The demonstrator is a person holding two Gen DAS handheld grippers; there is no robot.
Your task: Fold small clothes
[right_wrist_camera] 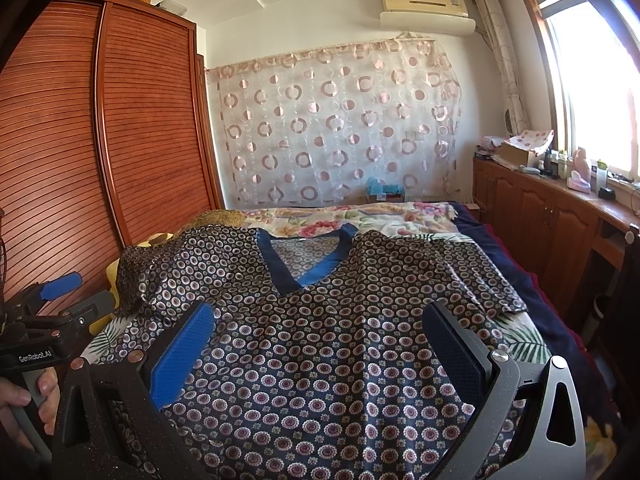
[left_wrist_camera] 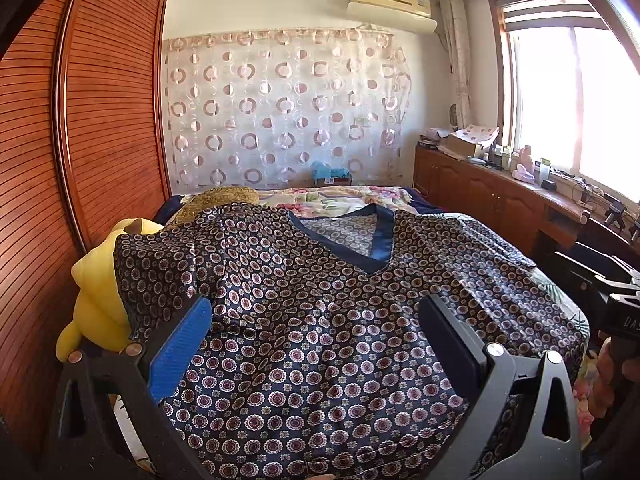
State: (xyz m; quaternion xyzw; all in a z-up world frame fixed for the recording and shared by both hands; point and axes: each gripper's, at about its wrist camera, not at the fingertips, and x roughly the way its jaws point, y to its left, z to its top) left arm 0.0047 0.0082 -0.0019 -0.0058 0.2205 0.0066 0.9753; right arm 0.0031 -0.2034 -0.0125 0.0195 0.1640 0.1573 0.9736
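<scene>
Both grippers [left_wrist_camera: 316, 336] [right_wrist_camera: 320, 340] wide above shirt [left_wrist_camera: 320, 320].

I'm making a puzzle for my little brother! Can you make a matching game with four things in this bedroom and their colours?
Things:
1. shirt
2. plush toy
3. wardrobe
4. air conditioner

Colours:
A. reddish-brown
B. cream
C. navy with round flower dots
D. yellow

Pairs: 1-C, 2-D, 3-A, 4-B
</scene>
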